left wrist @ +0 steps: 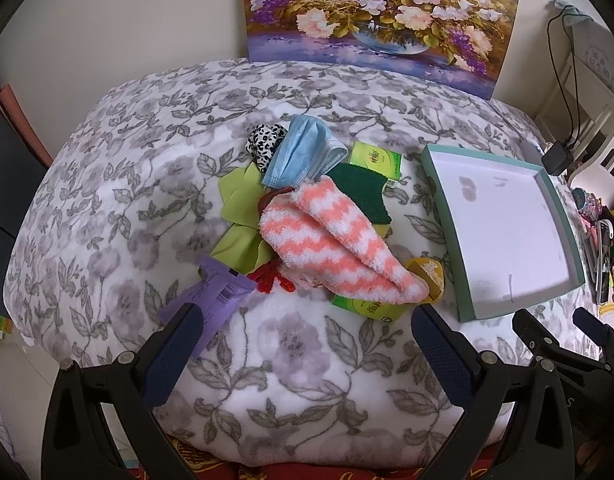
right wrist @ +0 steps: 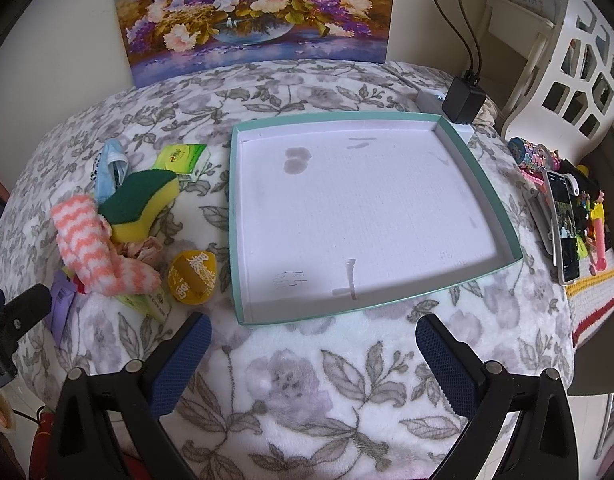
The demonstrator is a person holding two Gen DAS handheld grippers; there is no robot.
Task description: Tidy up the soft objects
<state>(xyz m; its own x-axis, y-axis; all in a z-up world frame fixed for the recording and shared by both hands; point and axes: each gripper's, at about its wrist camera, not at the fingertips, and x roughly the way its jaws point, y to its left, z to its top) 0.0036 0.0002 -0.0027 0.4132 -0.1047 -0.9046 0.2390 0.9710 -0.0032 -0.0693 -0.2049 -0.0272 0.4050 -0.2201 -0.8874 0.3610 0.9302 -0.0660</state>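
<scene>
A pile of soft things lies on the floral blanket: an orange-and-white fuzzy sock (left wrist: pixel 331 236) (right wrist: pixel 95 248) on top, a blue face mask (left wrist: pixel 303 152), a green-and-yellow sponge (left wrist: pixel 363 192) (right wrist: pixel 141 204), a lime green cloth (left wrist: pixel 243 216), a leopard-print scrunchie (left wrist: pixel 263 144), a purple packet (left wrist: pixel 215 292) and a red knit bit (left wrist: pixel 271 278). A shallow teal-rimmed box (left wrist: pixel 439 184) (right wrist: pixel 237 216) with a white floor lies empty to the right. My left gripper (left wrist: pixel 303 332) is open, just short of the pile. My right gripper (right wrist: pixel 313 340) is open, at the box's near edge.
Green tissue packs (left wrist: pixel 377 158) (right wrist: pixel 183 160) and a yellow round pack (right wrist: pixel 193 278) lie by the pile. A flower painting (left wrist: pixel 383 12) leans on the wall behind. A phone (right wrist: pixel 563 224), toys, a charger (right wrist: pixel 465 100) and a white chair (right wrist: pixel 567 72) crowd the right side.
</scene>
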